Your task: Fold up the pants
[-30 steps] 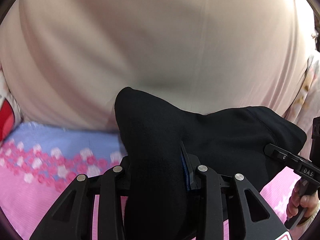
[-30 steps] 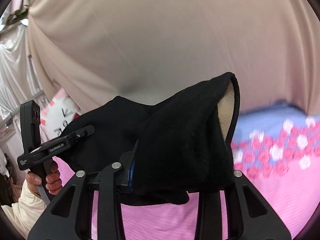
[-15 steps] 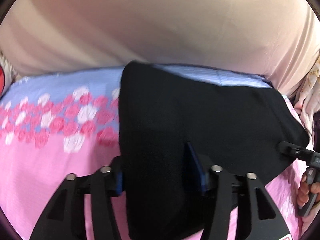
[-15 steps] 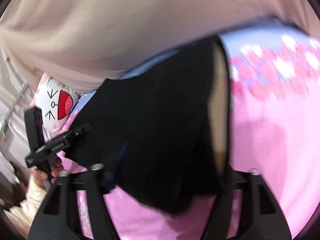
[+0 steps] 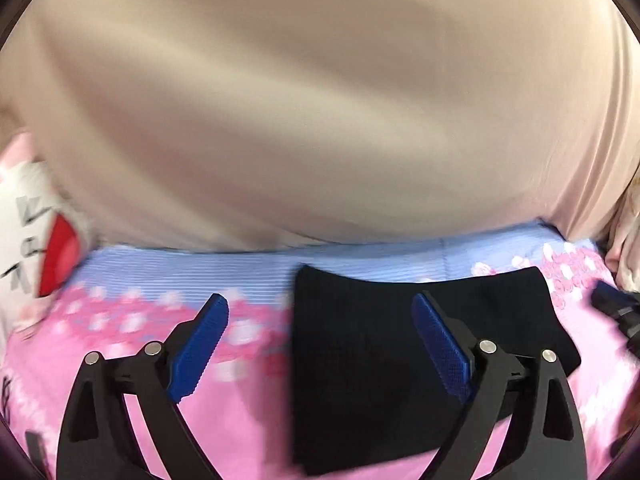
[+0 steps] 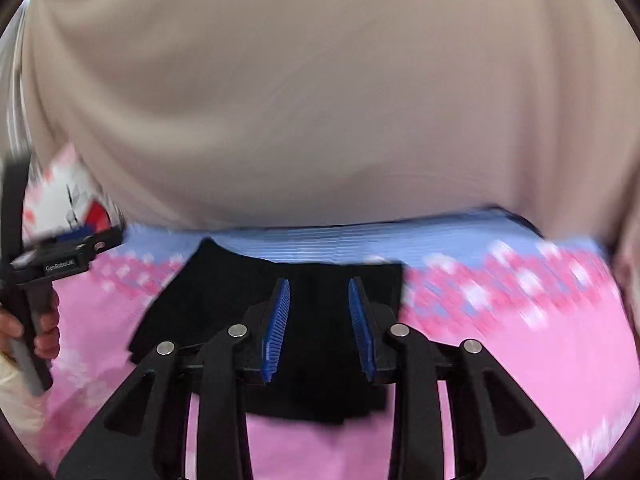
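The black pants (image 5: 380, 360) lie folded flat on the pink flowered bedspread (image 5: 120, 360). My left gripper (image 5: 320, 312) is open and empty, its blue pads wide apart; the right pad (image 5: 436, 344) is over the pants' left part. In the right wrist view the pants (image 6: 224, 300) lie under my right gripper (image 6: 318, 292), which is open and empty with its blue pads a hand's width apart. The left gripper (image 6: 80, 256) shows at the left edge of that view, held by a hand.
A beige curtain (image 5: 320, 100) hangs behind the bed across both views. A white plush pillow with a red mouth (image 5: 36, 240) sits at the far left. The bedspread's blue striped band (image 6: 360, 240) runs along the back edge.
Both grippers held the pants up, brought them down onto the bedspread and let go. Both sets of jaws have opened and the pants now lie flat.
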